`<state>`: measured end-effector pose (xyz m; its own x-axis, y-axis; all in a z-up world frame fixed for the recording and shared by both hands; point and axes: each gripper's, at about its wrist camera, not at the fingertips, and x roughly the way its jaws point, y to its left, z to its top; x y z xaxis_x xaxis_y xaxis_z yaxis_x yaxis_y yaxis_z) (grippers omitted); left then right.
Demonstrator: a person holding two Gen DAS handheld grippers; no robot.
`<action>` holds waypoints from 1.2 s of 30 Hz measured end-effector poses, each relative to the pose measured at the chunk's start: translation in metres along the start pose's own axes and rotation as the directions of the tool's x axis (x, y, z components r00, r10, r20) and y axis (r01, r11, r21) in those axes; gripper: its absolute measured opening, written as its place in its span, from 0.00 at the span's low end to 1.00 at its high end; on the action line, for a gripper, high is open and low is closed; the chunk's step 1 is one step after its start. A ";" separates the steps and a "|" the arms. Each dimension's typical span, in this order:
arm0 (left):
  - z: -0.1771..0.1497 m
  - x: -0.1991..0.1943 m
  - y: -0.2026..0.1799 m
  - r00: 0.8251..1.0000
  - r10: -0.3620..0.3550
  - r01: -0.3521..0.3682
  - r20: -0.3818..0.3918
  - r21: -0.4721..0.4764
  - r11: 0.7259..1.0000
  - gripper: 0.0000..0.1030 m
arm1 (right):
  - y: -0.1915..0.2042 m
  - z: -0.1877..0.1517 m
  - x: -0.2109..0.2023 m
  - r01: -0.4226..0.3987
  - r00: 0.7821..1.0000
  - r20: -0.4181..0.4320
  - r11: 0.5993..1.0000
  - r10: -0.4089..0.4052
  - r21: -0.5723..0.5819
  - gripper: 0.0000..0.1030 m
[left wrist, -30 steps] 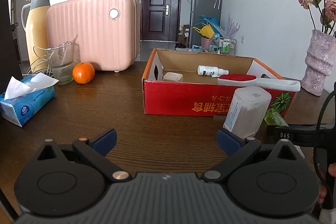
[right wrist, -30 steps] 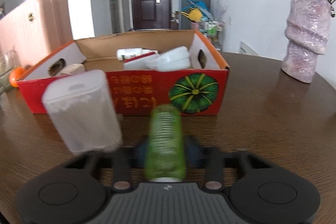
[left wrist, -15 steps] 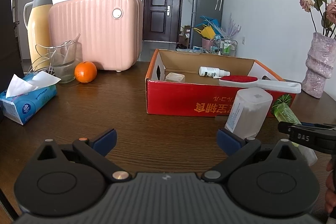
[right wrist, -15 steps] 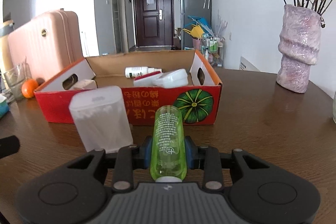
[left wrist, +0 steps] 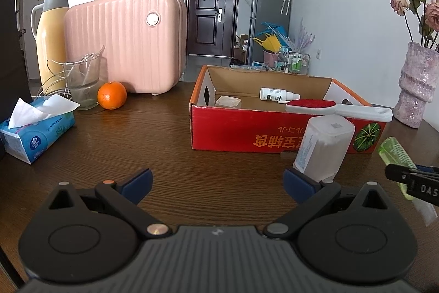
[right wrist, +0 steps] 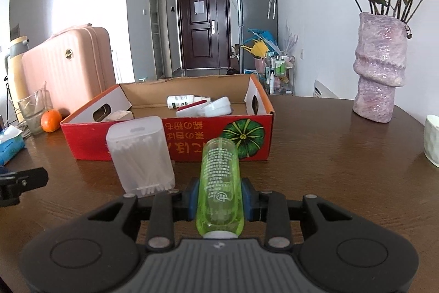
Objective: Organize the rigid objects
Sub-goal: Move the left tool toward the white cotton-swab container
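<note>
Right gripper (right wrist: 219,199) pinches green bottle (right wrist: 219,183) lengthwise at lower centre, evidently bound for red box (right wrist: 192,133) behind; left gripper (left wrist: 216,180) stands spread, empty.

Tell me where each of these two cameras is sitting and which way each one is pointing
Left wrist: on the left gripper, jaws open and empty, looking across the wooden table at the red box; the right gripper pokes in at the right edge.
Right wrist: on the right gripper, shut on the green bottle, facing the box; left gripper tip at far left.
Shared: box, cotton swab container, pink suitcase, orange, vase.
</note>
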<state>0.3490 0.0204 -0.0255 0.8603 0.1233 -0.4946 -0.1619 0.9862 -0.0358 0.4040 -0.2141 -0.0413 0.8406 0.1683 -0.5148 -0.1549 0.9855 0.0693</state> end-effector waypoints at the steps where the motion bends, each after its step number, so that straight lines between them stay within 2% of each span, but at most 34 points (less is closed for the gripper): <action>1: 0.000 0.000 -0.001 1.000 0.000 0.000 -0.001 0.003 1.000 1.00 | -0.002 0.000 -0.001 0.002 1.000 0.001 1.000 -0.002 0.003 0.30; 11: -0.001 0.001 -0.020 1.000 -0.014 0.014 0.000 0.033 0.999 1.00 | -0.011 0.000 -0.003 0.007 1.000 0.003 1.000 -0.007 0.030 0.30; 18: 0.000 0.007 -0.050 0.999 -0.035 0.036 -0.005 0.063 0.997 1.00 | -0.017 0.001 -0.003 0.006 1.000 0.008 0.998 -0.006 0.058 0.30; 25: 0.000 0.020 -0.078 0.999 -0.031 0.032 -0.026 0.051 0.998 1.00 | -0.030 0.004 -0.003 0.016 1.000 0.018 0.997 -0.017 0.070 0.30; 36: 0.005 0.045 -0.121 0.999 0.035 -0.034 -0.019 0.051 0.998 1.00 | -0.055 0.007 0.004 0.020 1.000 0.015 0.993 -0.022 0.112 0.30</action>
<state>0.4094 -0.0925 -0.0395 0.8446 0.1556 -0.5123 -0.1661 0.9858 0.0255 0.4193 -0.2675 -0.0414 0.8515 0.1468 -0.5035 -0.0785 0.9849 0.1543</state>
